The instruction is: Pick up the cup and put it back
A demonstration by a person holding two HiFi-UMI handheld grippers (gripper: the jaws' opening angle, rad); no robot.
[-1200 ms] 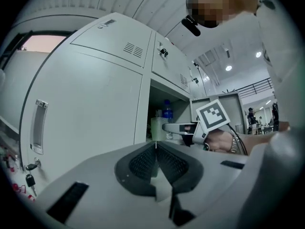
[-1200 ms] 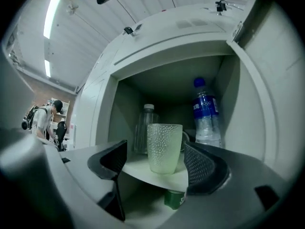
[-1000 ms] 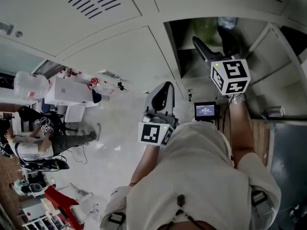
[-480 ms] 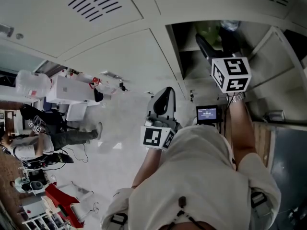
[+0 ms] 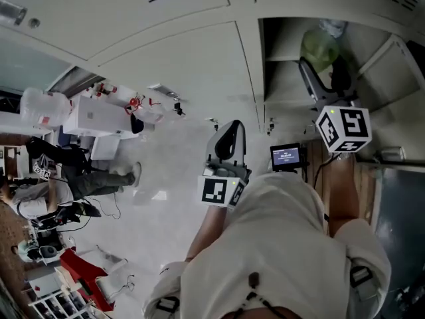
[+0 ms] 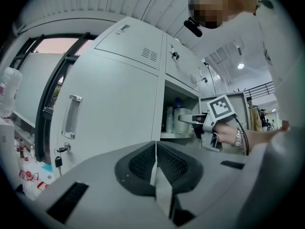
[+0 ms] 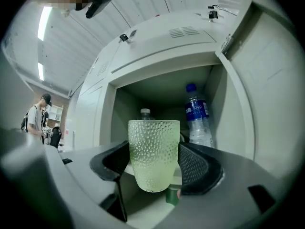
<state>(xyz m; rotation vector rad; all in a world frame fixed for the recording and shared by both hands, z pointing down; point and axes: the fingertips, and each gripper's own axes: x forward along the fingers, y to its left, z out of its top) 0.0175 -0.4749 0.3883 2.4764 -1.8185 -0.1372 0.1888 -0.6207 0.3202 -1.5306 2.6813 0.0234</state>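
At open locker (image 7: 167, 61) mouth, right gripper (image 7: 155, 168) clasping cup (image 7: 153, 147), door (image 7: 279, 85) wide open

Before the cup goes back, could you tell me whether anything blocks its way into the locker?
Nothing visible does: the locker stands open. The right gripper holds the cup before it; one bottle stands back right, another bottle behind the cup.
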